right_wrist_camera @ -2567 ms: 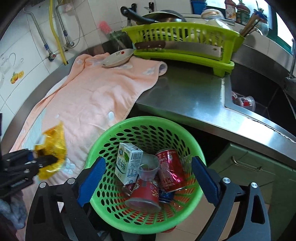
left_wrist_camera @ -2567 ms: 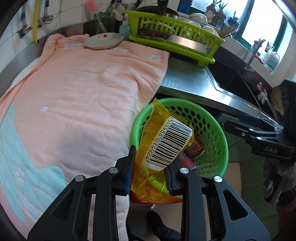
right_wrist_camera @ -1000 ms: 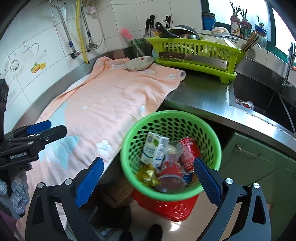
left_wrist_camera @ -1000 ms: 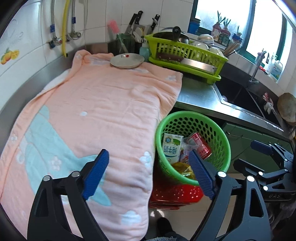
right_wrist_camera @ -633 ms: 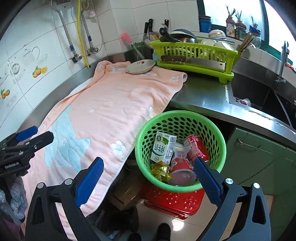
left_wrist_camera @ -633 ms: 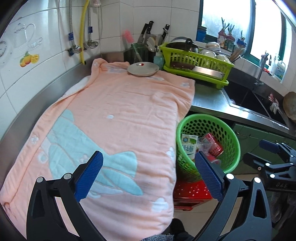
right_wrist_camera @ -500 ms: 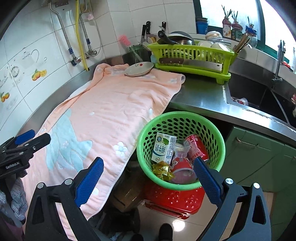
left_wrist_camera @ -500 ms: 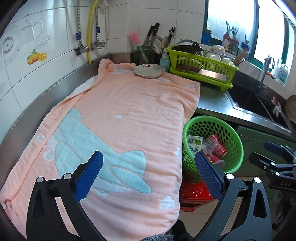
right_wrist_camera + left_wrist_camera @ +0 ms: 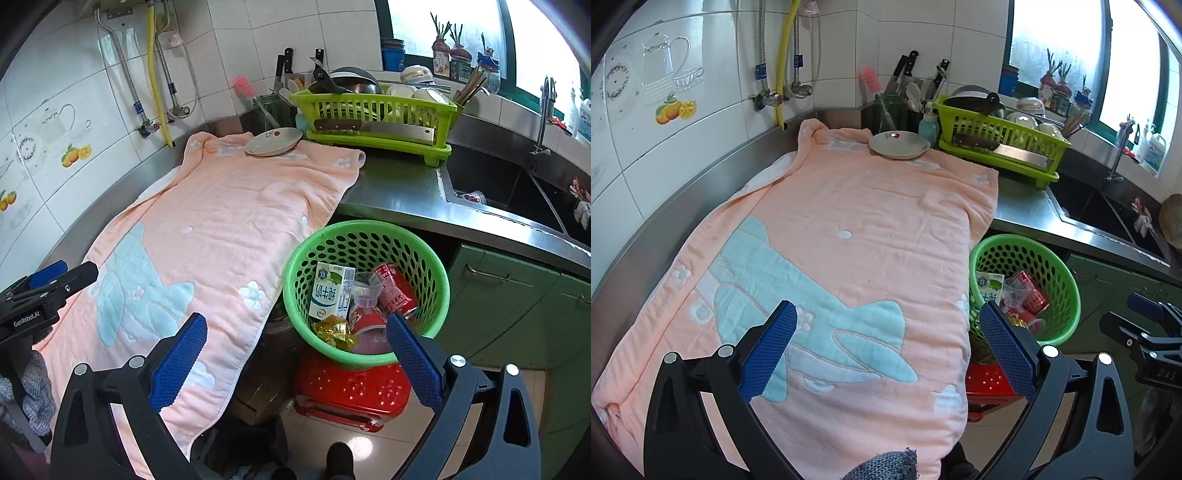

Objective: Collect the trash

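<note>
A green perforated basket [image 9: 369,236] stands on a red stool [image 9: 351,391] beside the counter. It holds a milk carton [image 9: 328,291], a red can [image 9: 395,288], a clear plastic cup [image 9: 364,291], a red cup [image 9: 369,325] and a yellow wrapper [image 9: 332,332]. The basket also shows in the left wrist view [image 9: 1060,266]. My left gripper [image 9: 890,350] is open and empty above the pink towel [image 9: 849,240]. My right gripper [image 9: 295,354] is open and empty, held back above the basket's near rim.
The pink towel [image 9: 221,221] covers the steel counter [image 9: 399,199]. A white plate [image 9: 899,144] lies at its far end. A green dish rack [image 9: 1001,140] with a cleaver, a knife block and a sink [image 9: 498,181] are behind. Green cabinets [image 9: 517,306] stand on the right.
The left gripper let the yellow wrapper go into the basket and opened. Both grippers have drawn back and up from the basket, so more of the counter shows.
</note>
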Demonstrator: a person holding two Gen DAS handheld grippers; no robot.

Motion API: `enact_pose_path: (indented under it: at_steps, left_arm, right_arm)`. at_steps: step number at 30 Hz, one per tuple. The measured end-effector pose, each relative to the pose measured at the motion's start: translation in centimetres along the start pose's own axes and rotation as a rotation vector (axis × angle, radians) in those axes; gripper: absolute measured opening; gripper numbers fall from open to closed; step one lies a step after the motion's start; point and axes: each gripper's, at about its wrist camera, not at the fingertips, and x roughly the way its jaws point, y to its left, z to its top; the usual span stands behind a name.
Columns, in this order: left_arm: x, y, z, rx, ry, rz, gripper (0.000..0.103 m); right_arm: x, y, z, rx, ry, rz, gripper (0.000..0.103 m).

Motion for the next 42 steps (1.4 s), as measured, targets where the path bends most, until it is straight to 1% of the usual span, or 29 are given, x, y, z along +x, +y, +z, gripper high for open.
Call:
enact_pose_path:
  at_steps: [8, 17, 28, 42]
  left_arm:
    - [-0.6, 0.6, -0.2, -0.023, -0.012, 0.020, 0.098]
    - [-1.6, 0.2, -0.2, 0.011, -0.046, 0.053, 0.098]
    - [-1.9, -0.7, -0.5, 0.042, -0.058, 0.056, 0.098]
    - [-2.3, -0.7, -0.5, 0.040, -0.068, 0.065, 0.098]
  right_arm:
    - [0.1, 1.1, 0.1, -0.035, 0.006, 0.005, 0.094]
    - [-0.4, 0.9, 0.1, -0.018, -0.008, -0.002, 0.094]
    - [-0.9, 0.2, 0.0, 0.015, -0.018, -0.014, 0.094]
    - [-1.1, 0.5, 0.0, 0.016, -0.024, -0.012, 0.094]
